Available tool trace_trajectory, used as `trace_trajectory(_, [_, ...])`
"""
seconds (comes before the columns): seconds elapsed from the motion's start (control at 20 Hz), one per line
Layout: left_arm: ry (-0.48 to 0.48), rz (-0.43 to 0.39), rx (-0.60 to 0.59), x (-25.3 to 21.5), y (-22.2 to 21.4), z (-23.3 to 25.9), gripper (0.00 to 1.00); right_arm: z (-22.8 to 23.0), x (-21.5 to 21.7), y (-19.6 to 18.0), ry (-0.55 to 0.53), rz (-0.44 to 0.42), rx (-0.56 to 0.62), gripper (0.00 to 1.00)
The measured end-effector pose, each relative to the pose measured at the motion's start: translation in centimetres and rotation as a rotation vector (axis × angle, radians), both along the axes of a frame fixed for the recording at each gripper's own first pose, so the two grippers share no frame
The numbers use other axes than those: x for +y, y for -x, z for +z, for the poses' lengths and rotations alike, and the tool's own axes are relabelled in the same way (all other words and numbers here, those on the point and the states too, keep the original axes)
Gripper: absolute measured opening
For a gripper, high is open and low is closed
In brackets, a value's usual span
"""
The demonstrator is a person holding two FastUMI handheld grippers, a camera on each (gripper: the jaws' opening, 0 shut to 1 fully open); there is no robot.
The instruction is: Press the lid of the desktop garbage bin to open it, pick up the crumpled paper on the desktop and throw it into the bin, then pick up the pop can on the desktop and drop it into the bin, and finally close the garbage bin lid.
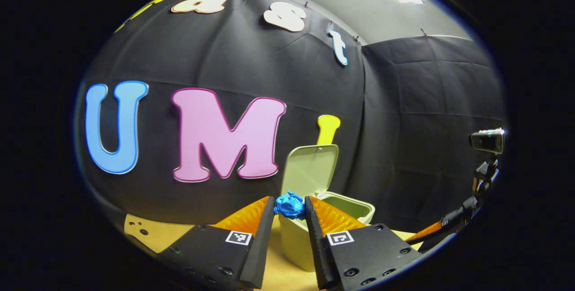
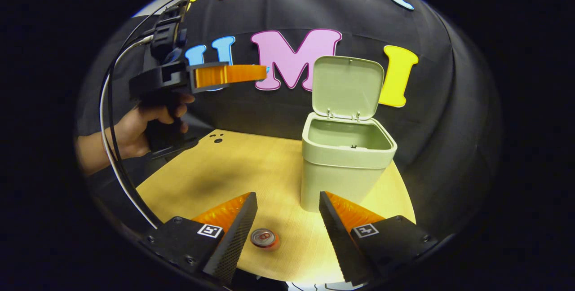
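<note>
While left tongs (image 1: 289, 205) clench crumpled paper (image 1: 289, 205), right tongs (image 2: 287, 212) released over pale wooden desktop (image 2: 224, 169), black-draped booth.

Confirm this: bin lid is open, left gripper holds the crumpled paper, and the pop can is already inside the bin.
Wrong on the can. The right gripper view shows the pop can standing on the desktop, not in the bin. The left gripper does hold the crumpled paper.
</note>
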State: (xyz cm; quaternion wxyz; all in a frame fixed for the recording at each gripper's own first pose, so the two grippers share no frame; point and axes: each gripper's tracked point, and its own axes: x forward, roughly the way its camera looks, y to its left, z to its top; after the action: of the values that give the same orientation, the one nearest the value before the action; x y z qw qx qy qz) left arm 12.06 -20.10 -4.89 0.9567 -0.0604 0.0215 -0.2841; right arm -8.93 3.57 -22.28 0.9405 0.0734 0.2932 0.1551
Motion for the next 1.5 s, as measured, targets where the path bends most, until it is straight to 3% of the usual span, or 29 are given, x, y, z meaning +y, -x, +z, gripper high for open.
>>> trace_trajectory(0.45, [-0.027, -0.136, 0.052, -8.1, -2.7, -2.9, 0.46, -1.2, -2.2, 1.5, -0.008, -0.074, 0.042, 0.89])
trace_trajectory(1.2, [-0.149, -0.178, 0.200, -13.5, -5.0, -10.8, 0.47, -1.9, -3.8, 2.7, -0.028, -0.119, 0.084, 0.89])
trace_trajectory(1.4, [-0.158, -0.182, 0.189, -13.5, -5.0, -11.0, 0.57, -2.0, -3.7, 2.7, -0.037, -0.128, 0.093, 0.90])
trace_trajectory(1.5, [-0.161, -0.179, 0.179, -13.3, -5.0, -10.8, 0.71, -2.2, -3.5, 2.7, -0.041, -0.127, 0.098, 0.88])
